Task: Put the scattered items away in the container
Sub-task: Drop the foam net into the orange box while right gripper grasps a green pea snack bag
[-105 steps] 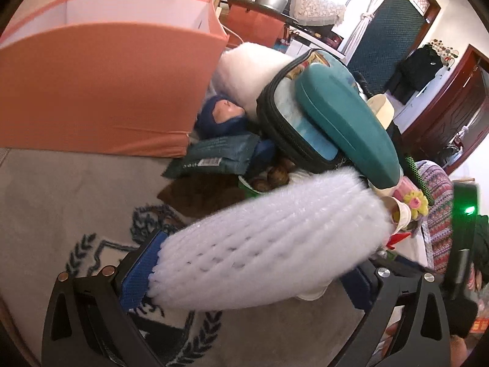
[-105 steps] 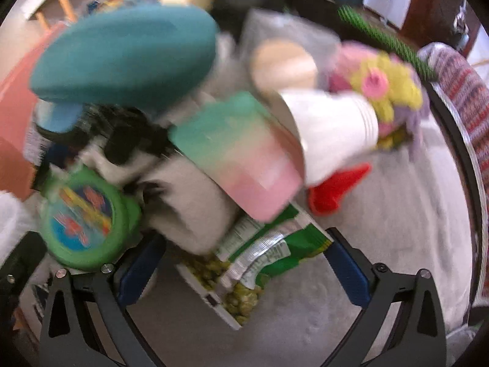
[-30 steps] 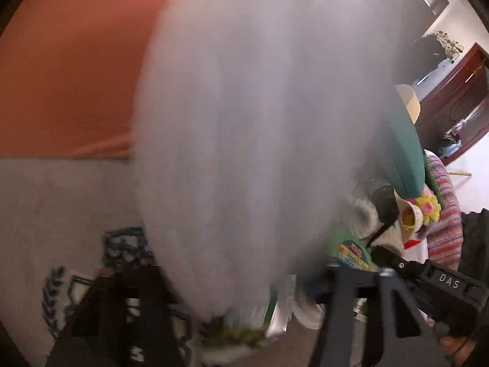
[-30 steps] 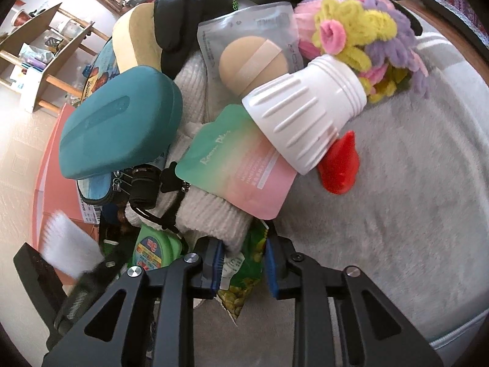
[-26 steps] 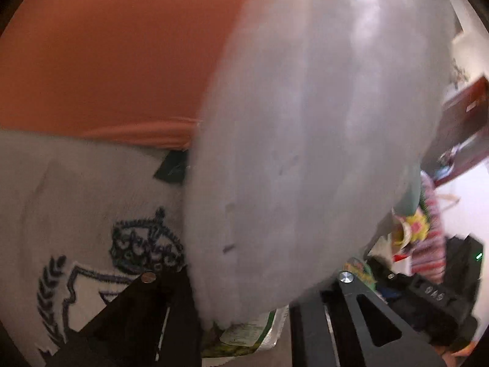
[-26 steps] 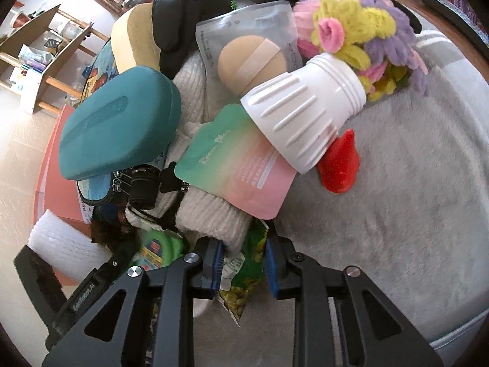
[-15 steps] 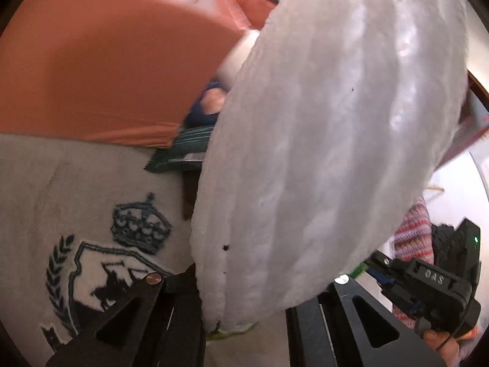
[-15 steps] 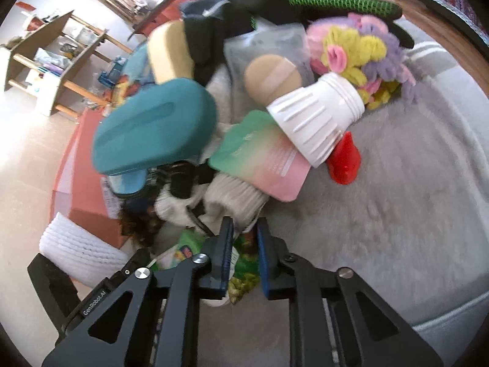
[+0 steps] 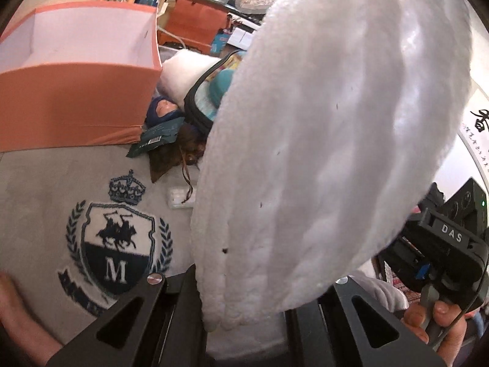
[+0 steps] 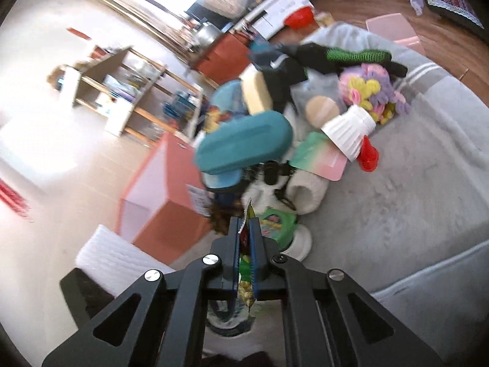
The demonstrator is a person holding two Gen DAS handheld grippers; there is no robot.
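My left gripper [image 9: 244, 299] is shut on a white foam mesh sleeve [image 9: 336, 122], which stands up in front of the camera and hides the right half of the left wrist view. The open orange box [image 9: 70, 91] sits at the upper left, its pale inside showing. In the right wrist view my right gripper [image 10: 244, 232] is shut on a green snack packet [image 10: 244, 290], held edge-on between the blue pads above the pile. The orange box [image 10: 165, 205] lies ahead and to the left, and the foam sleeve [image 10: 113, 260] shows at the lower left.
A pile lies on the grey blanket [image 10: 412, 214]: teal case [image 10: 244, 150], white bottle [image 10: 348, 134], pink-green pouch [image 10: 318, 159], green tub [image 10: 275, 226], yarn toy [image 10: 373, 91]. A crest is printed on the blanket [image 9: 116, 238]. A hand [image 9: 434, 321] grips the other handle.
Both grippers have risen. The right jaws closed on the snack packet and lifted it off the blanket. The foam sleeve stays gripped, and the box's open top has come into view.
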